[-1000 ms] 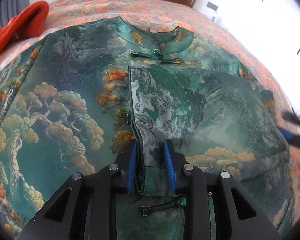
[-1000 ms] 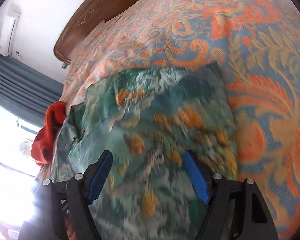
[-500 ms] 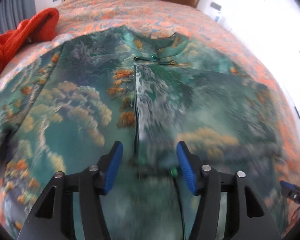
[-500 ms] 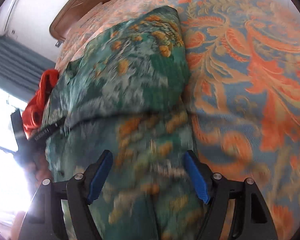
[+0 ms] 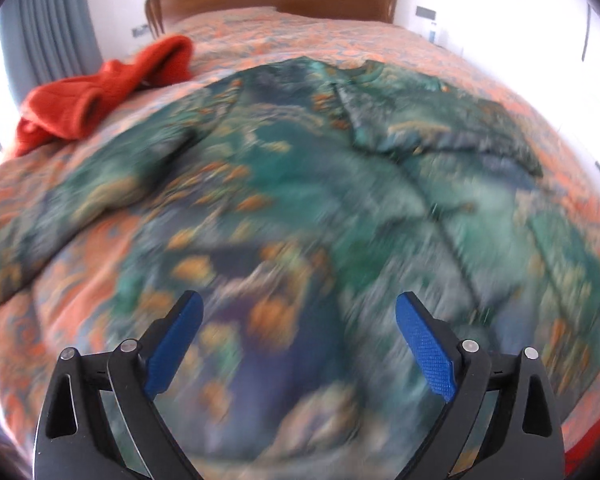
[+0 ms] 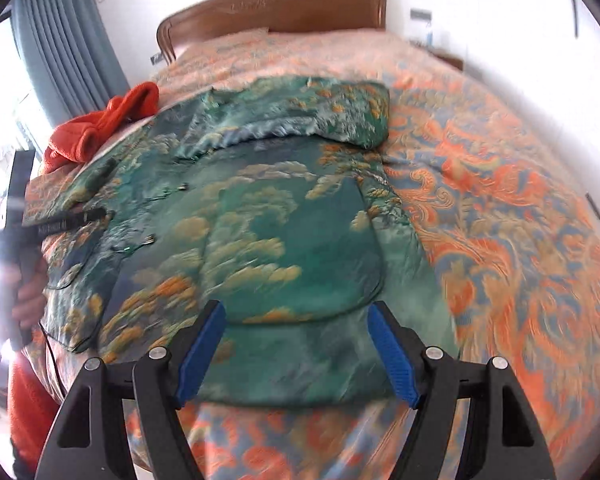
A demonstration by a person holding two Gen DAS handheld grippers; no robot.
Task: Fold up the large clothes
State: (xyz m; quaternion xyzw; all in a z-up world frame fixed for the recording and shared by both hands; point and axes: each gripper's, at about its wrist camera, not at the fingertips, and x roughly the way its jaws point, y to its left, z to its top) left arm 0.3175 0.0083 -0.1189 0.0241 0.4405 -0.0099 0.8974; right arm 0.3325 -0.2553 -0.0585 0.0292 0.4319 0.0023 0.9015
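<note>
1 sleeve folded across green garment (image 6: pixel 284 216), upper centre; other side unfolded. Left gripper (image 5: pixel 298 334) jaws opening, empty; right gripper (image 6: pixel 296 346) apart, empty.

Blurry cloth, cut-off things at the edges

Near part of green printed garment (image 5: pixel 284 264) smeared by blur in left view; hand (image 6: pixel 24 300) at right view's left edge washed out by glare; red garment (image 6: pixel 100 128) partly hidden behind the green one.

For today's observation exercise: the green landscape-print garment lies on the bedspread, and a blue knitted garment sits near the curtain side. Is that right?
Not quite. The knitted garment is orange-red, not blue, as the left wrist view shows. The green landscape-print garment does lie on the bedspread.
</note>
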